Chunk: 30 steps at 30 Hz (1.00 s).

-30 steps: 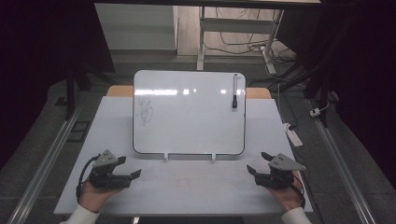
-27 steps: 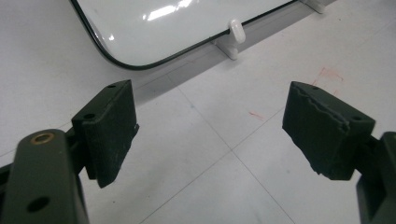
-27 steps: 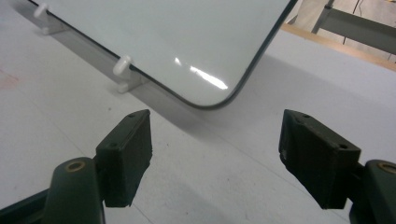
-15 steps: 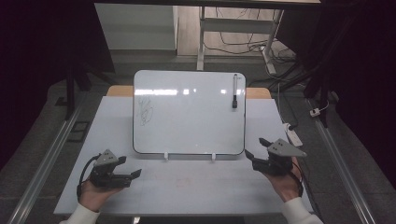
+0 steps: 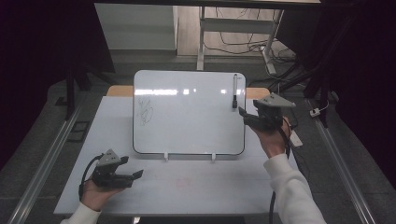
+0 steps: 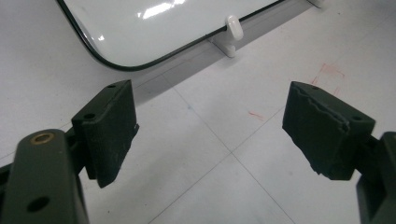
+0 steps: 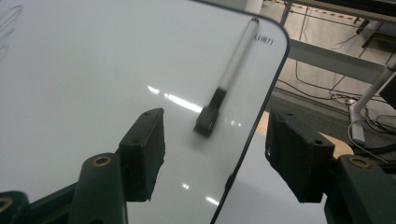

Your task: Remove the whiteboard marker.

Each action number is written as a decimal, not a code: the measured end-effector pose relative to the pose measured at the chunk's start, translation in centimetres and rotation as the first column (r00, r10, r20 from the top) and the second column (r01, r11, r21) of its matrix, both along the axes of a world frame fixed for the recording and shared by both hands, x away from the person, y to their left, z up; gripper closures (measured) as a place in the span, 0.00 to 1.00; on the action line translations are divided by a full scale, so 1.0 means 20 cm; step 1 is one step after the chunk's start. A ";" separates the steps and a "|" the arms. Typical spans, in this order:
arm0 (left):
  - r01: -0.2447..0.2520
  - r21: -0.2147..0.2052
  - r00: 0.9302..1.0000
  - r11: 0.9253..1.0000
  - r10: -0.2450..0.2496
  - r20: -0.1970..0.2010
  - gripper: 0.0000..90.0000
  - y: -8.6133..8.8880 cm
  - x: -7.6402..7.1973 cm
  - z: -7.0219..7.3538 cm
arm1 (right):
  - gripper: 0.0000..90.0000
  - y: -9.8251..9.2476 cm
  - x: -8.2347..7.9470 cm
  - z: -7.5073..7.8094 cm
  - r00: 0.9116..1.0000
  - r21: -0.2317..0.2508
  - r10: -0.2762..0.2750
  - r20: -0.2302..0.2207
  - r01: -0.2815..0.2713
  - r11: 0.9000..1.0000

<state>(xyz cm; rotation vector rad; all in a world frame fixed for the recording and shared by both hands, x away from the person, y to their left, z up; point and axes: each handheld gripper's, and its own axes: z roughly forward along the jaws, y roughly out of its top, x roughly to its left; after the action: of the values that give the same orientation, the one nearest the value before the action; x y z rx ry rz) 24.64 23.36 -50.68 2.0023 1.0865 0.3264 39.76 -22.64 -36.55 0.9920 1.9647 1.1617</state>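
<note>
A: Right gripper [image 5: 243, 113] status?

B: Jaws apart but they've just been narrowing, nothing clamped. Marker [image 5: 235, 91] lies on the whiteboard [image 5: 187, 121] just ahead of the tips, in line with the gap in the right gripper view [image 7: 226, 84], untouched.

A: Left gripper [image 5: 135, 175]?

B: Spread wide, empty, low over the table [image 5: 196, 186]. The whiteboard's rounded corner [image 6: 116, 60] sits just ahead of its tips.
</note>
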 end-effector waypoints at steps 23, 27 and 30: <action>0.011 0.004 1.000 1.000 -0.011 0.004 0.20 0.00 0.01 -0.02 | 0.64 0.27 0.47 0.13 0.977 -0.089 -0.199 -0.080 0.192 0.977; 0.015 0.003 1.000 1.000 -0.015 0.005 0.20 0.01 0.01 -0.02 | 0.70 0.28 0.50 0.12 0.969 -0.082 -0.230 -0.090 0.222 0.971; 0.017 0.004 1.000 1.000 -0.017 0.009 0.20 0.01 0.00 -0.02 | 0.75 0.29 0.52 0.11 0.967 -0.081 -0.241 -0.084 0.235 0.969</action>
<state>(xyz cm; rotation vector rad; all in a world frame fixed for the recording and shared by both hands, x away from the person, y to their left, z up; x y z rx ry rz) 24.72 23.51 -51.06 2.0111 1.0638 0.3284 50.06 -16.78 -34.30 1.2262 1.8815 0.9221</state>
